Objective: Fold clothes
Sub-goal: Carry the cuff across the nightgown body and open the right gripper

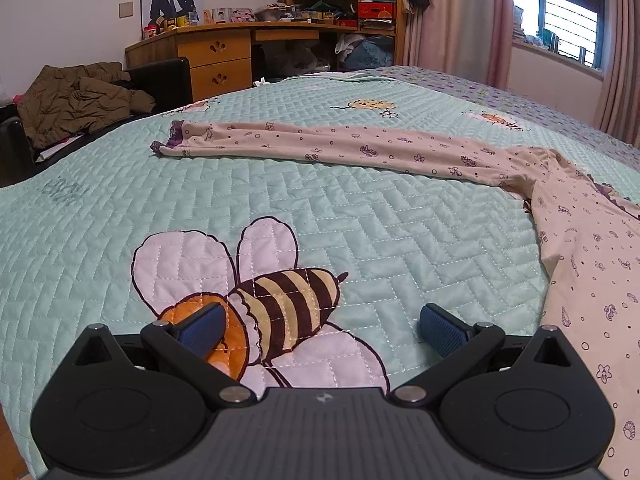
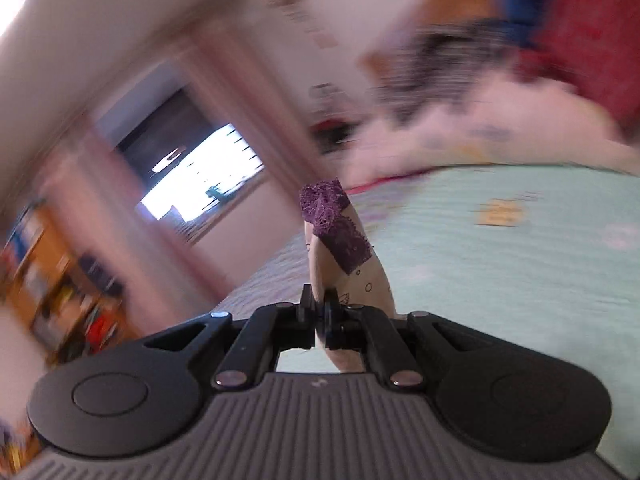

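the left gripper (image 1: 318, 330) hangs over the near part of the bed, tilted down, its blue pads (image 1: 440, 330) spread wide with nothing between them. the right gripper (image 2: 320, 312) is raised and rolled sideways, pointing almost level, its jaws clamped tight on a cuff (image 2: 336, 224).

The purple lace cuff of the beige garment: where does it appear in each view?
Left wrist view: a purple lace cuff lies upper left, ending a sleeve flat on the quilt.
Right wrist view: a purple lace cuff stands at centre, above the right gripper shut on the fabric; possibly another sleeve.
Shared landmark: the mint green quilt.
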Motion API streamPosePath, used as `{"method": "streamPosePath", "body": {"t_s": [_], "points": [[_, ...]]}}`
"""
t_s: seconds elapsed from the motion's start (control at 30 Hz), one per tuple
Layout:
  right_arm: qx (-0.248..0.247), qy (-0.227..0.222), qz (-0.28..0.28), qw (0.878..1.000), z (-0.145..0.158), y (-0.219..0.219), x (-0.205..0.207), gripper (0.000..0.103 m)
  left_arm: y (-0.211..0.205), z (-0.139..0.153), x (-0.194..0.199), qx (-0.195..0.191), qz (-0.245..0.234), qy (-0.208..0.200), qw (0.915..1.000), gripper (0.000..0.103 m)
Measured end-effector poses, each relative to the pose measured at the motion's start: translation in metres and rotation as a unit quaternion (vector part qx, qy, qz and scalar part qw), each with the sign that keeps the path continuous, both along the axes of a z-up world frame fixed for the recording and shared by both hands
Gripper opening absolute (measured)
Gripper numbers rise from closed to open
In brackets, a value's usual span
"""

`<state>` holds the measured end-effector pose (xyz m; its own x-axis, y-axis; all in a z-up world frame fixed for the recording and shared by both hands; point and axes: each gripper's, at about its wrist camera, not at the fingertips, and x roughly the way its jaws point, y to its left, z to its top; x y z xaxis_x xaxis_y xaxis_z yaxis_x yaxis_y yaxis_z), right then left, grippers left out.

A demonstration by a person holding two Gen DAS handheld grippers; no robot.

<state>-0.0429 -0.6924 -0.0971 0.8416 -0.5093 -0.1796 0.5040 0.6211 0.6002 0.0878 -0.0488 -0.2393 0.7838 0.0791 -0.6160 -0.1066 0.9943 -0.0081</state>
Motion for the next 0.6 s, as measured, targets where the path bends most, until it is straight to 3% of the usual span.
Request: {"method": "streamPosePath", "body": {"t_s": [0.13,0.3,0.47,0.53,0.6], "points": [[-0.047,0.02,0.091,0.994,0.019,0.081,0.106,0.005,0.002,0.0,0.0,-0.01,-0.006,-0.002,0.9999,0.102],[-0.082,0.088,0.191,0.974,-0.011,0.189,0.23,0.005,0.005,0.0,-0.001,-0.027,-0.012,-0.008,0.9995,0.102],[-0.111,0.235,0.262,0.929,-0.091,0.276,0.295,0.005,0.007,0.0,0.0,-0.033,-0.017,-0.008,0.9993,0.102],[-0.125,0.289,0.283,0.906,-0.119,0.298,0.296,0.005,0.008,0.0,0.0,-0.037,-0.018,-0.008,0.9991,0.102],[-0.135,0.313,0.299,0.891,-0.134,0.312,0.291,0.008,0.008,0.0,0.001,-0.037,-0.017,-0.007,0.9991,0.102]]}}
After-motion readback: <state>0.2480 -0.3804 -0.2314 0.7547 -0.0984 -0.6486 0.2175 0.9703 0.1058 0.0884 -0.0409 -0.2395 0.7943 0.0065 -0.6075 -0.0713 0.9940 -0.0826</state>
